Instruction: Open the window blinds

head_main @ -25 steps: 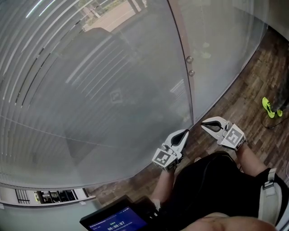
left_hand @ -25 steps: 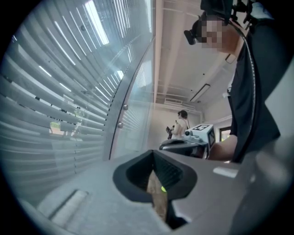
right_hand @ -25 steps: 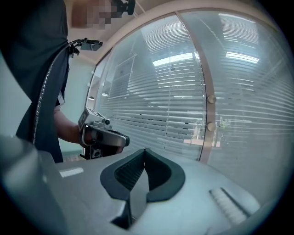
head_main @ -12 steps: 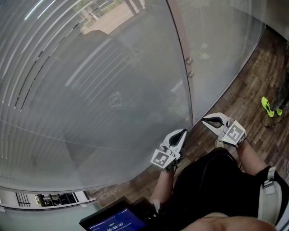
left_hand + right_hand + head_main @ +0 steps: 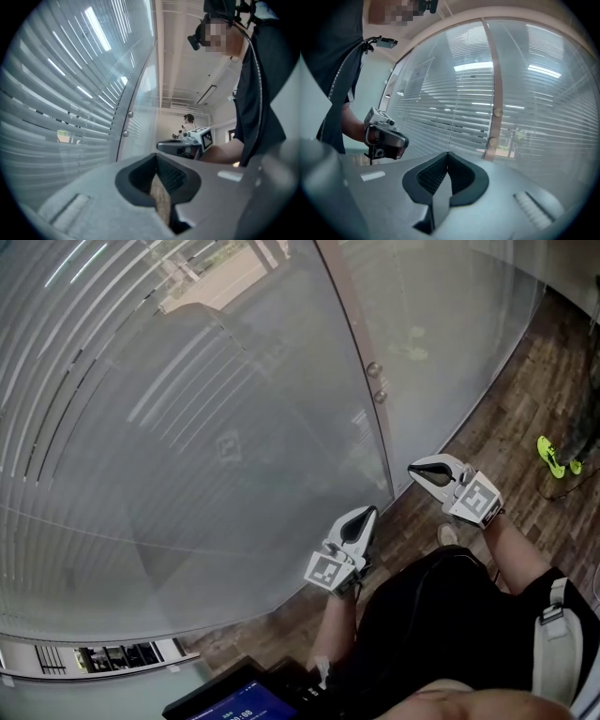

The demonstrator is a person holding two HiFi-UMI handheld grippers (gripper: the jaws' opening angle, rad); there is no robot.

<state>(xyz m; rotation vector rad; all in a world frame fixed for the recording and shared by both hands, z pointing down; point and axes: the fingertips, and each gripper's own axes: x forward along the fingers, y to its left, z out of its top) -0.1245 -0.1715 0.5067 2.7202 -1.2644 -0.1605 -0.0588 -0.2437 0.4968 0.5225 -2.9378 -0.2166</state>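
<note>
Horizontal window blinds (image 5: pixel 141 381) hang behind a tall glass panel; their slats lie nearly flat, with thin slits of daylight between them. A narrow post (image 5: pixel 361 343) divides the panels and carries two round knobs (image 5: pixel 375 369). My left gripper (image 5: pixel 370 511) is shut and empty, pointing at the foot of the glass just left of the post. My right gripper (image 5: pixel 412 470) is also shut and empty, its tip close to the glass right of the post. The right gripper view shows the blinds (image 5: pixel 454 112), the knobs (image 5: pixel 498 112) and the left gripper (image 5: pixel 384 136). The left gripper view shows the blinds (image 5: pixel 61 93) and the knobs (image 5: pixel 130 114).
A wooden floor (image 5: pixel 525 381) runs along the glass to the right. Neon-yellow shoes (image 5: pixel 553 457) lie on it at the far right. A dark screen (image 5: pixel 239 699) sits low at the bottom edge. Another person (image 5: pixel 188 123) stands far off down the room.
My right gripper has moved up and a little left, closer to the glass. The left gripper has stayed roughly where it was. Both remain shut.
</note>
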